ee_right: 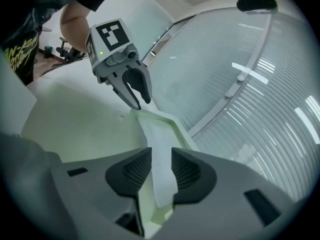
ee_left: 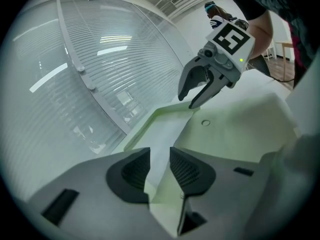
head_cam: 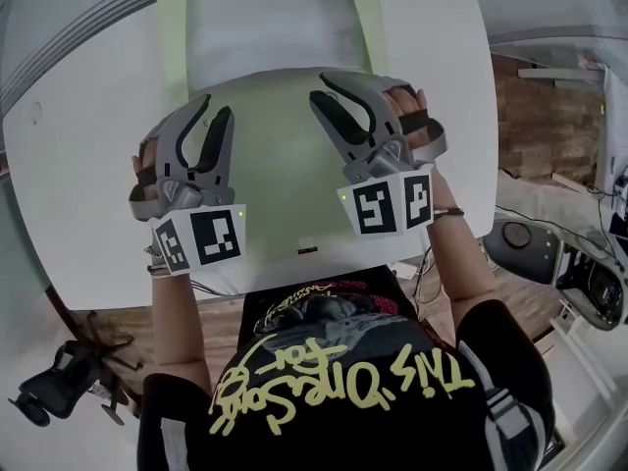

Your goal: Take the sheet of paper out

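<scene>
From above, a pale green folder (head_cam: 285, 189) lies on the white bench (head_cam: 78, 184), and the sheet (head_cam: 270, 32) lies on its far half. The left claw (head_cam: 216, 111) and right claw (head_cam: 324, 86) hang side by side over the folder's near half, tips close to the sheet's near edge. This view does not show whether they touch it.

The left gripper view shows what the head view cannot. The left claw (ee_left: 160, 169) is spread, with a clear gap between its dark ribbed pads, and the sheet (ee_left: 167, 134) and green folder edge (ee_left: 150, 121) show through the gap. The right claw (ee_left: 187, 100) appears opposite, also spread.

In the right gripper view the right claw (ee_right: 160, 171) stands apart too. The sheet (ee_right: 155, 149) runs as a white strip through the gap, and neither pad presses on it. Only these two views show the slatted blinds (ee_right: 260, 99) beyond the bench.
</scene>
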